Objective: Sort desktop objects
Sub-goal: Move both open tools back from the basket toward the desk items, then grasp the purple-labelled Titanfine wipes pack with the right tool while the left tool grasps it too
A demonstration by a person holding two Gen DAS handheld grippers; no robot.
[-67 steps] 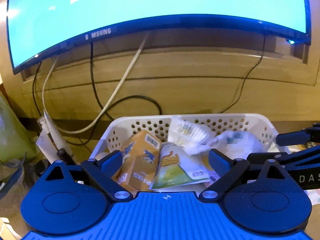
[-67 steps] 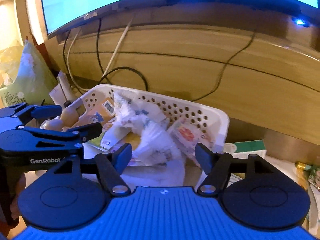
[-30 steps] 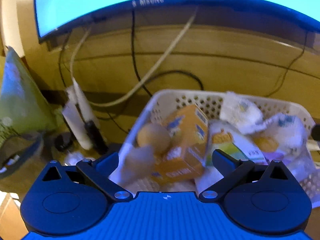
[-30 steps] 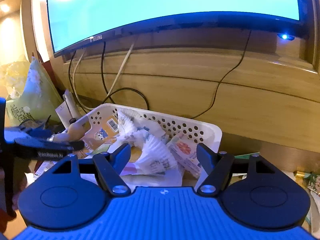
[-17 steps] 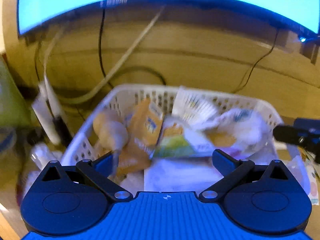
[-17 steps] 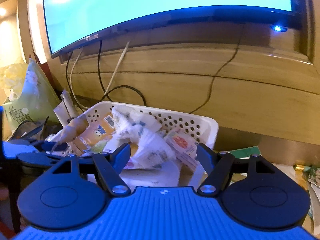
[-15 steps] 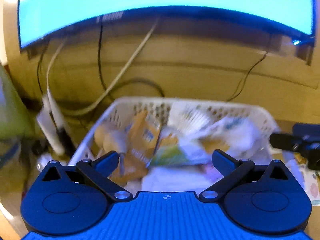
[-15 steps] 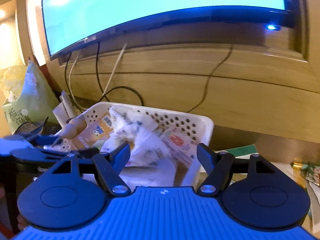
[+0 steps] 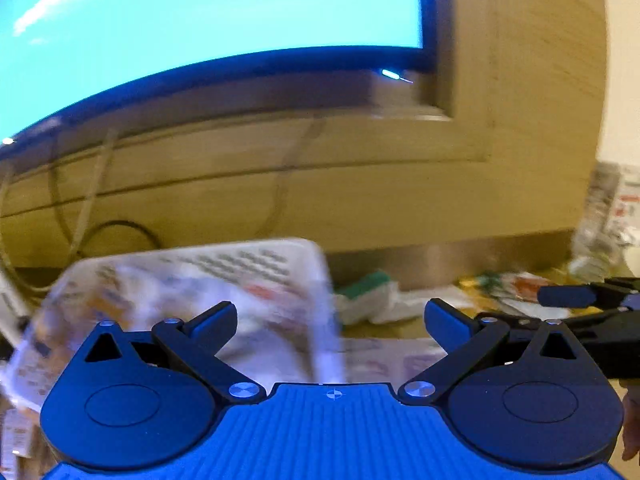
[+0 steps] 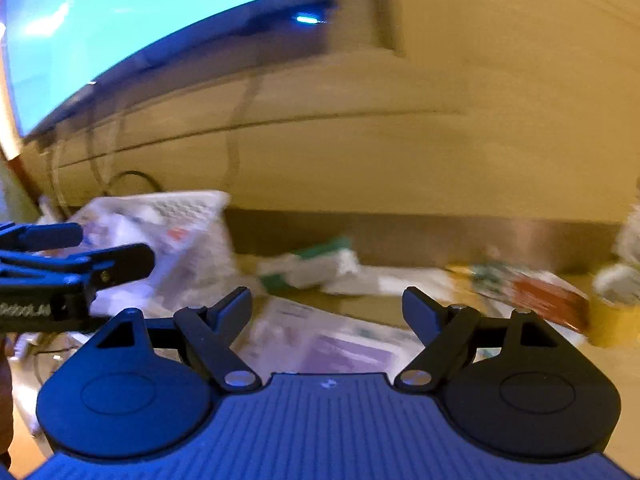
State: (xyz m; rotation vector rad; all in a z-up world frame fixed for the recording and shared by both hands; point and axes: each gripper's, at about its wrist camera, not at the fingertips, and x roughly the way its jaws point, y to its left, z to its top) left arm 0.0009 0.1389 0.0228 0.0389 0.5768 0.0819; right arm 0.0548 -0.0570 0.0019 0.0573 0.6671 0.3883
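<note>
Red packet (image 10: pixel 548 294), right view only

Bright cyan screen (image 9: pixel 200 20) glows above a wood panel wall (image 9: pixel 360 184); cables (image 9: pixel 92 184) trail down toward the desk (image 10: pixel 600 360).

1. Left gripper (image 9: pixel 331 322): jaws spread wide, nothing between them.
2. White perforated basket (image 9: pixel 316 264): lower left, heaped with blurred packets.
3. Monitor (image 9: pixel 200 20): lit cyan, above.
4. Right gripper (image 9: pixel 576 300): at right edge.
</note>
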